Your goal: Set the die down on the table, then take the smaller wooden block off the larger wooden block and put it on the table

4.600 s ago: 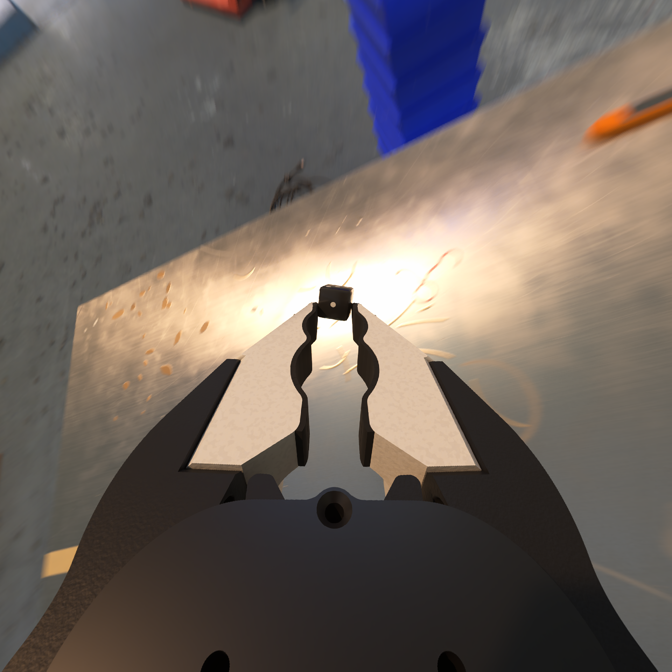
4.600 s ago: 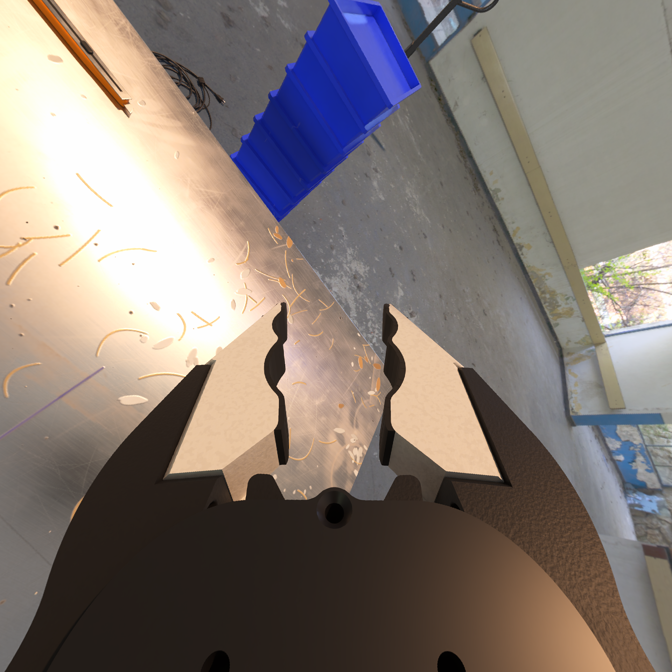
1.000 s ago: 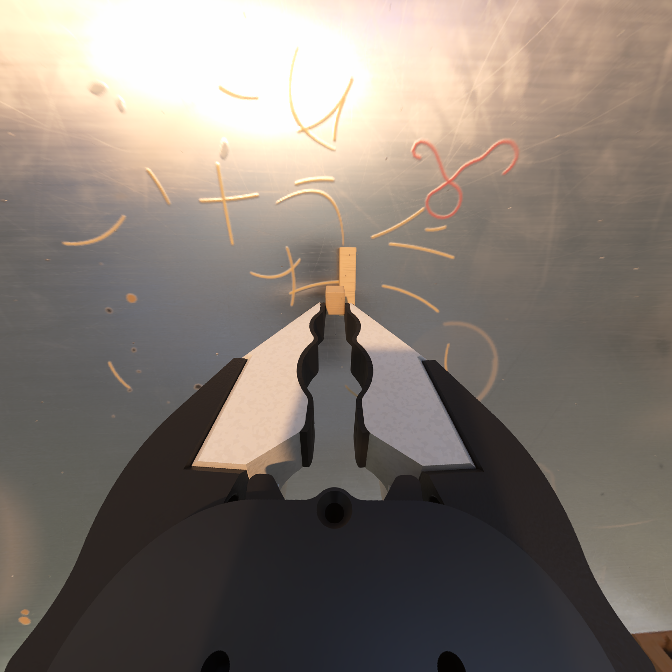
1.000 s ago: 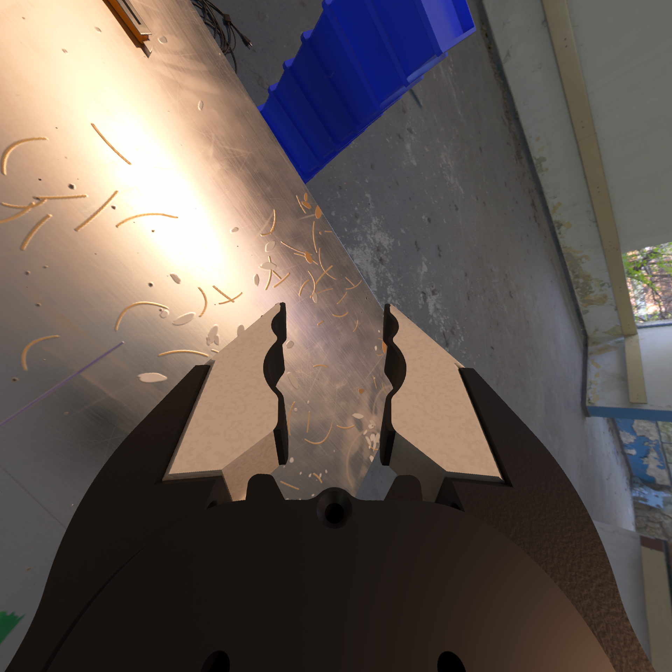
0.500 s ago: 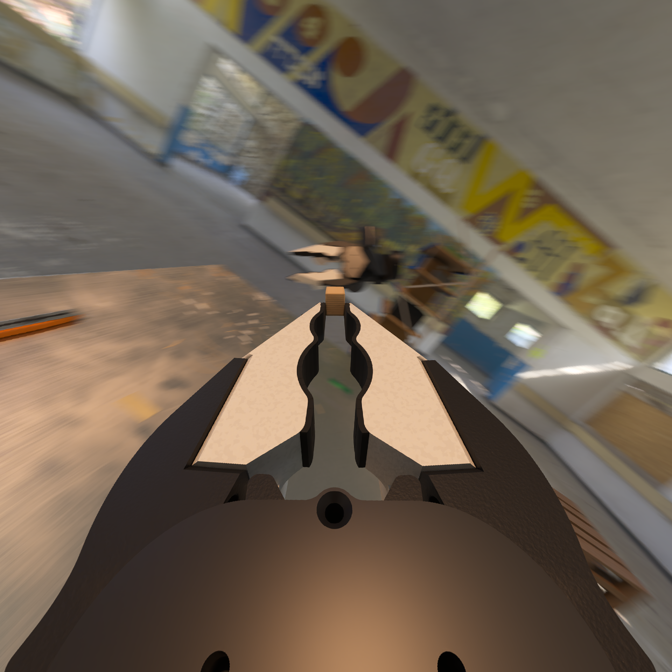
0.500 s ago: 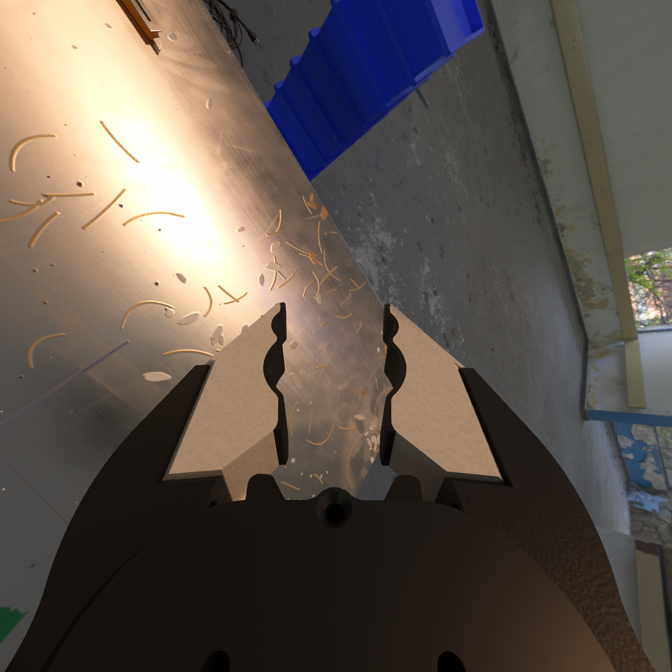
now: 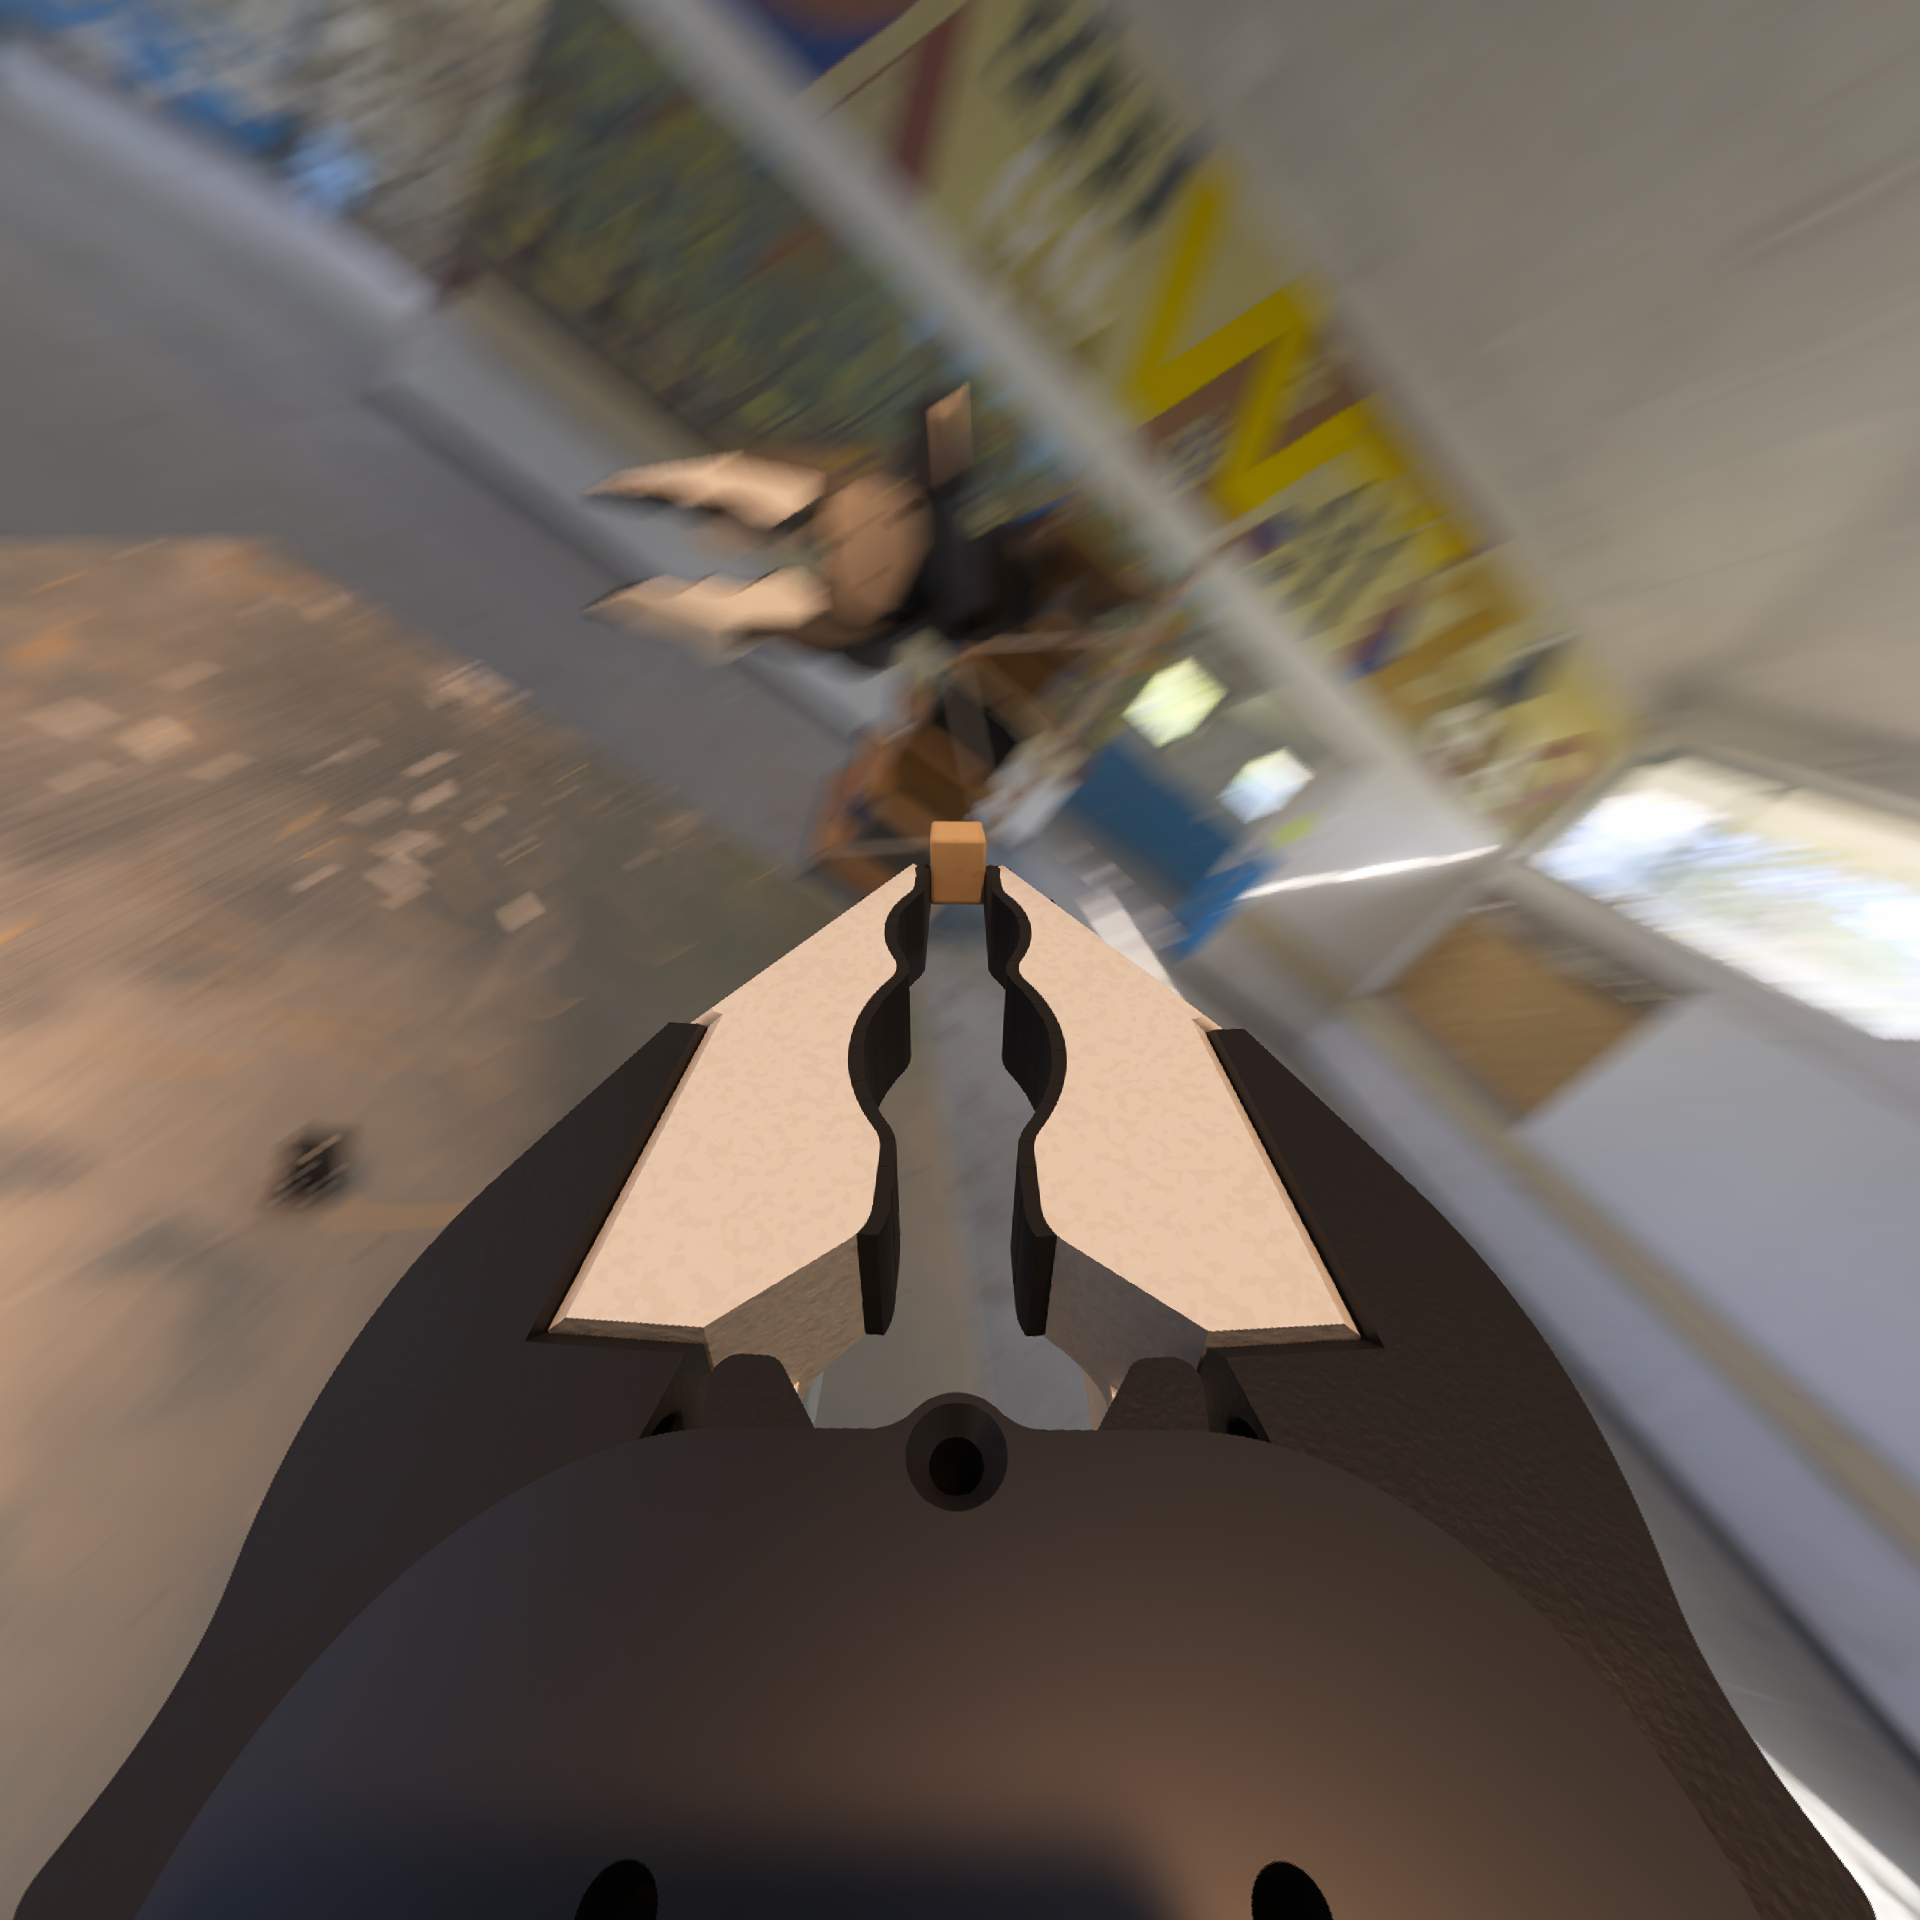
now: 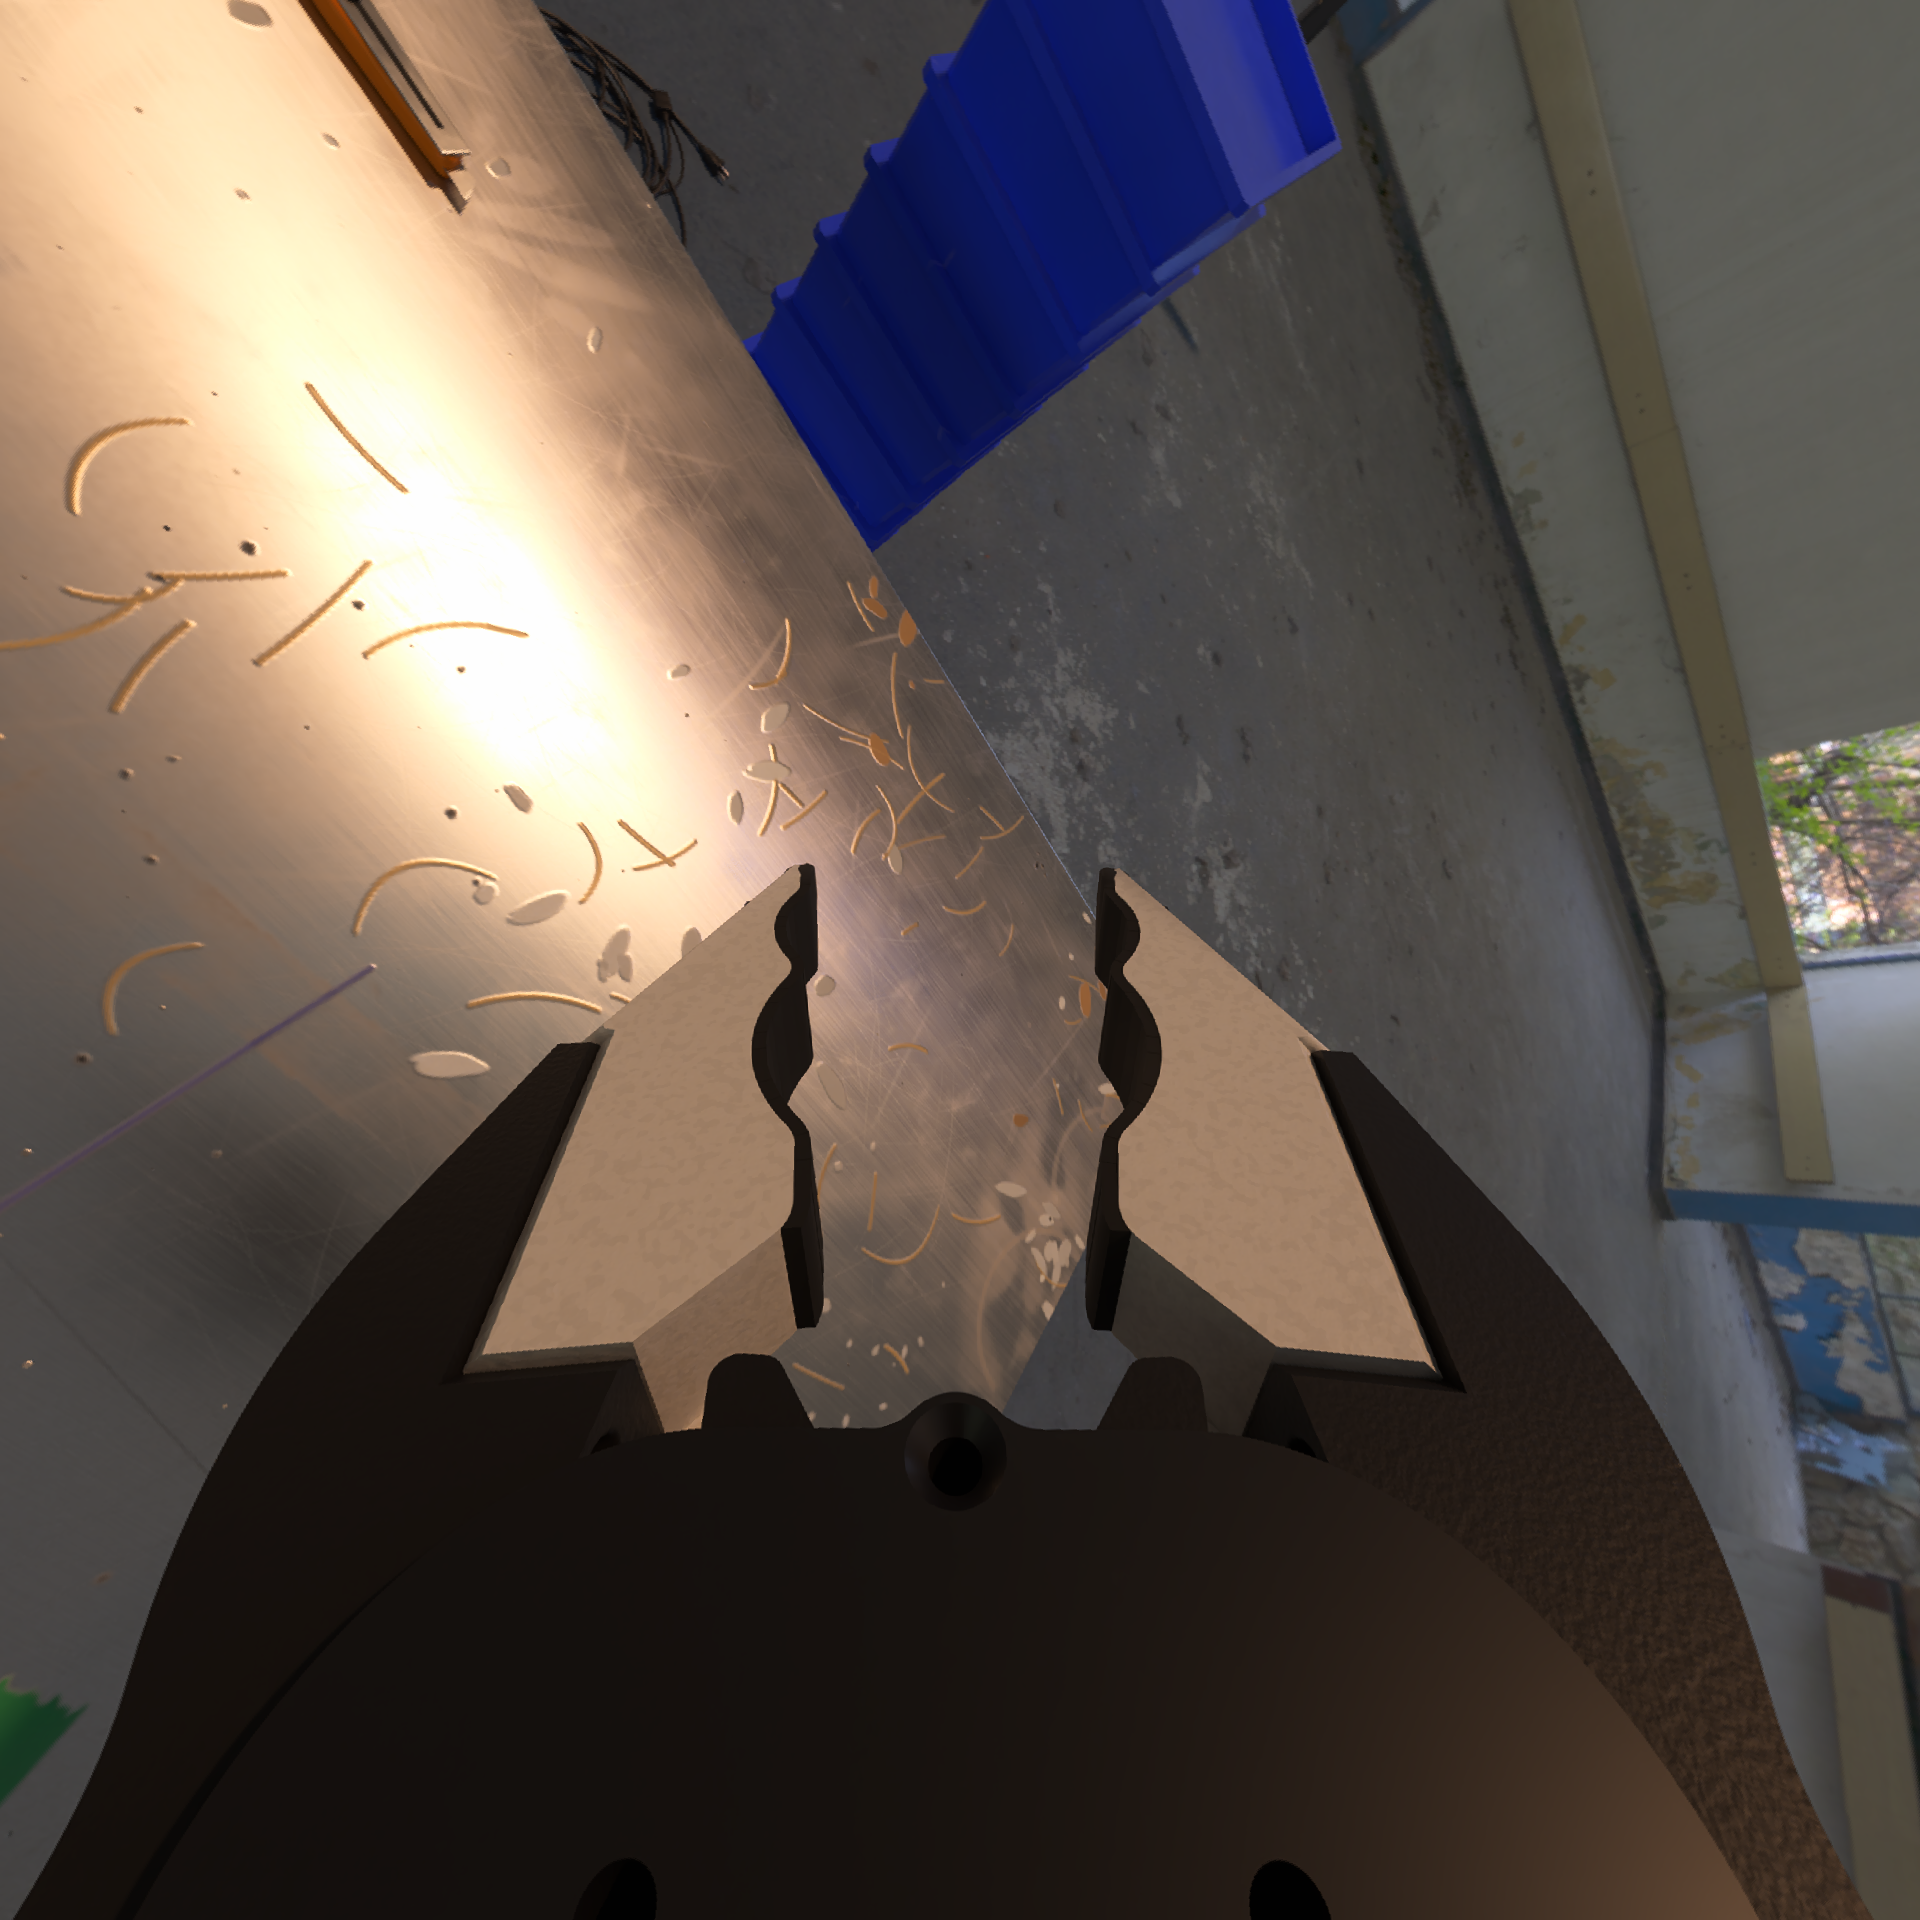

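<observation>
My left gripper (image 7: 957, 883) is shut on the smaller wooden block (image 7: 957, 860), a small tan cube held at the fingertips, lifted and pointing out over the table's edge. The view is motion-blurred. A small dark blurred thing, likely the die (image 7: 309, 1164), lies on the table (image 7: 208, 935) at the left. The larger wooden block is not in view. My right gripper (image 8: 956, 894) is open and empty above the metal table (image 8: 312, 727) near its edge. It also shows far off in the left wrist view (image 7: 727, 551), fingers apart.
A blue bin (image 8: 1039, 229) stands on the floor beyond the table's edge. An orange-handled tool (image 8: 384, 94) lies at the far part of the table. Wood shavings are scattered over the metal top. A green patch (image 8: 26, 1735) shows at the lower left.
My left gripper lifted the smaller block off the larger one and swung away from the table top toward the room; the die it held earlier now lies on the table. The right gripper barely moved.
</observation>
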Robot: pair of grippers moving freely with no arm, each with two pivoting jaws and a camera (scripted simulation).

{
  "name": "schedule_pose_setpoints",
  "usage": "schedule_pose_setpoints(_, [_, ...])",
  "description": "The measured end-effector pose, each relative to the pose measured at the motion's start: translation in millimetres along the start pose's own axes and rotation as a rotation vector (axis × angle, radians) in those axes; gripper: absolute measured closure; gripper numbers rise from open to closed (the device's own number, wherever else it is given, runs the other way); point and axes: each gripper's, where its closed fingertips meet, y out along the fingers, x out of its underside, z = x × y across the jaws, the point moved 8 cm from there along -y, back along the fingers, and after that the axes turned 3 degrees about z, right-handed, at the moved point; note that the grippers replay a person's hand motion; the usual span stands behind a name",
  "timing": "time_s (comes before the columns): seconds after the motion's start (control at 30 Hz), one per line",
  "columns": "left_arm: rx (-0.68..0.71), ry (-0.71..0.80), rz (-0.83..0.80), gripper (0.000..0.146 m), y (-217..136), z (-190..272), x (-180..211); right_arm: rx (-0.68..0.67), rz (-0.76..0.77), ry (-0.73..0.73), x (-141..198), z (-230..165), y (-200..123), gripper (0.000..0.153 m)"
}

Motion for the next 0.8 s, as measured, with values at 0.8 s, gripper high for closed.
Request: schedule_pose_setpoints(0.8, [-0.923,0.283,-0.918,0.136,74,-118,116,0.017,-0.015,0.045,17,13,-15,0.099])
